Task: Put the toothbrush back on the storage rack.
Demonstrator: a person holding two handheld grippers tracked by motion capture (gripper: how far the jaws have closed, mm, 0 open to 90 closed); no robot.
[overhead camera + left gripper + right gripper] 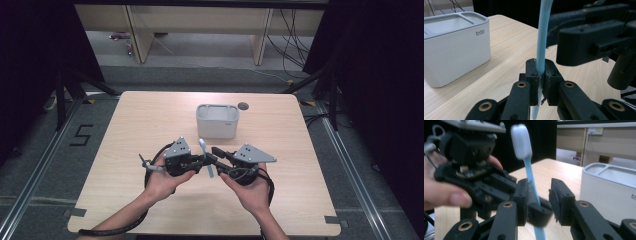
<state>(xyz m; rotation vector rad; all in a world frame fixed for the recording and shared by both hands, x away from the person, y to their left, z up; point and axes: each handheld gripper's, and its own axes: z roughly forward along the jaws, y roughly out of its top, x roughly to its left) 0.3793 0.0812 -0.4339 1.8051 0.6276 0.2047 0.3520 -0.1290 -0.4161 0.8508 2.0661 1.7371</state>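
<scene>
A light blue toothbrush with a white bristle head stands nearly upright above the table's near middle. My left gripper is shut on its handle; the pads pinch the toothbrush in the left gripper view, where the gripper rises from below. My right gripper faces it from the right. In the right gripper view its jaws stand apart on either side of the toothbrush handle and the left gripper's tips, with a gap at the right pad. A person's hands hold both grippers.
A white two-compartment holder stands on the wooden table just behind the grippers, also seen close by. A dark round hole lies behind it. Black curtains flank the table; wooden benches and cables are at the back.
</scene>
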